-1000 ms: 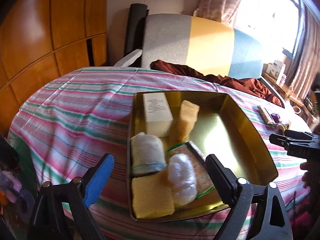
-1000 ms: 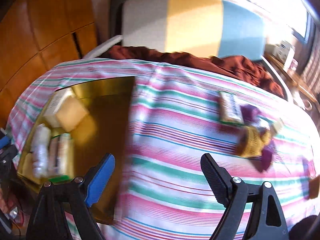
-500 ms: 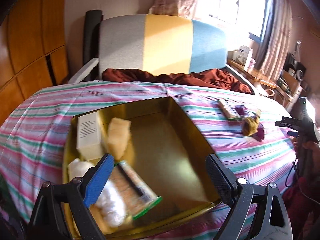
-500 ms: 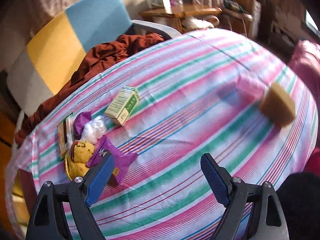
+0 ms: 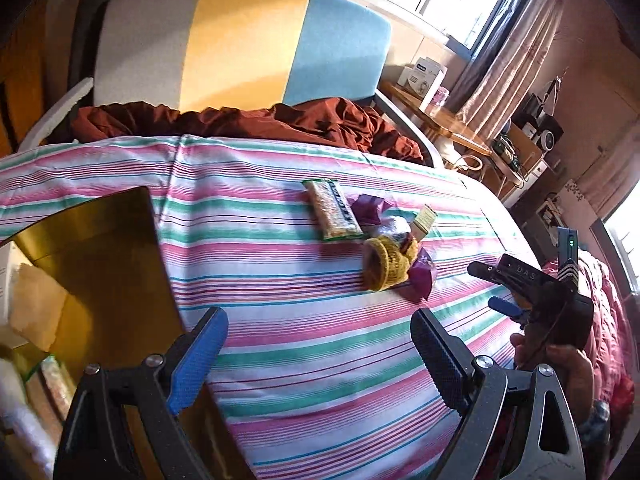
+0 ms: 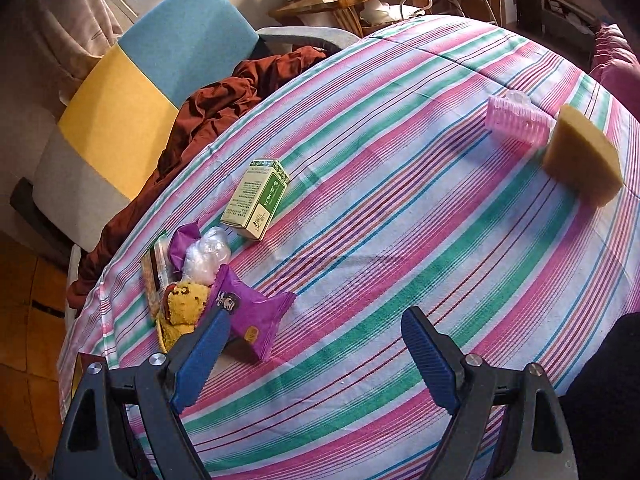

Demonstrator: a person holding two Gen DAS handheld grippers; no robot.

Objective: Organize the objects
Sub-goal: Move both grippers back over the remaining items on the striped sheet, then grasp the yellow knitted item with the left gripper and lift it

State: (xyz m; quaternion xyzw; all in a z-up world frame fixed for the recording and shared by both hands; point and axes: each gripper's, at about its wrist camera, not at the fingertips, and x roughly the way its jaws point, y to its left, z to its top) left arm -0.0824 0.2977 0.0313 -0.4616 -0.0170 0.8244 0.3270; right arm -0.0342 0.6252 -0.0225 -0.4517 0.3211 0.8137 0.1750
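Both the left claw [image 5: 316, 344] and right claw [image 6: 314, 344] are gaping wide, gripping nothing; the gold tin [image 5: 104, 264] at left is holding a sponge [image 5: 36, 312].

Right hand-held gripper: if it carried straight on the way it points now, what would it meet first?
Most likely bare striped tablecloth. The open right hand-held gripper has nothing between its fingers; the purple snack packet lies just left of that line, the green box further left. Depth is uncertain.
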